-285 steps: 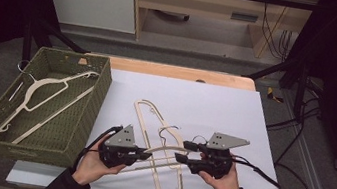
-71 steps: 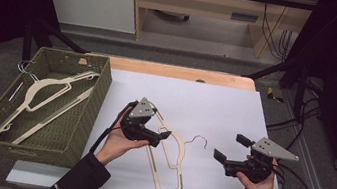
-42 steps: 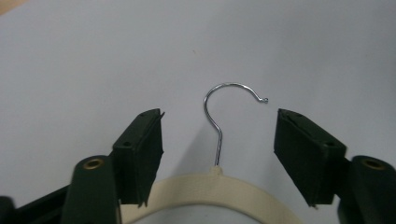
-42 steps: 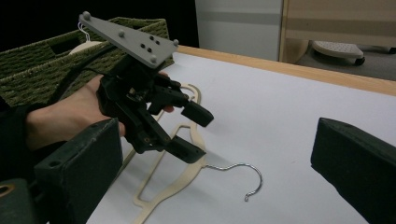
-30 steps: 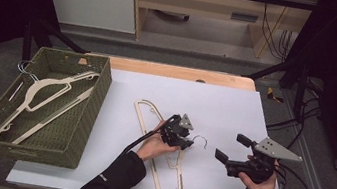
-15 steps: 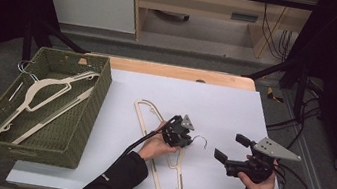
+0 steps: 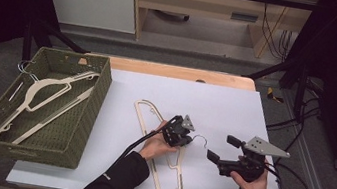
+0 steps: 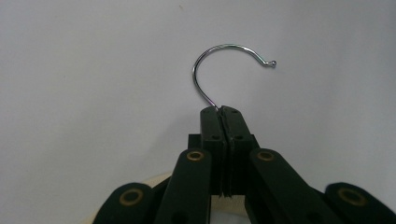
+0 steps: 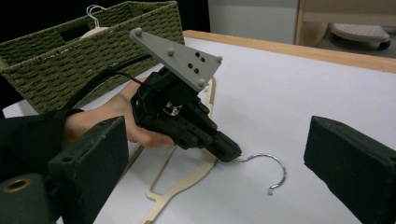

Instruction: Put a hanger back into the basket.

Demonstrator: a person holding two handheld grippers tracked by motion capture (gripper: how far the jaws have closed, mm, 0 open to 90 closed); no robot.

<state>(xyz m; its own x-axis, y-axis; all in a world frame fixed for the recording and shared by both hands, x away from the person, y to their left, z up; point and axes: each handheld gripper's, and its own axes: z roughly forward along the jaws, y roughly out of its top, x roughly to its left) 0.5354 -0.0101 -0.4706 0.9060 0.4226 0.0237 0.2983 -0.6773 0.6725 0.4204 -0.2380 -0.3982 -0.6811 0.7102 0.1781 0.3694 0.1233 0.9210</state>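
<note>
One hanger hook (image 8: pixel 219 58) between left hand-held gripper (image 8: pixel 222 112) pads

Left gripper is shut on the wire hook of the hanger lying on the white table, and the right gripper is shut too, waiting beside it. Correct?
Not quite. The right gripper is open: the right gripper view shows its fingers standing wide apart with nothing between them. The rest holds: the left gripper is shut on the wire hook of the hanger lying on the white table.
</note>
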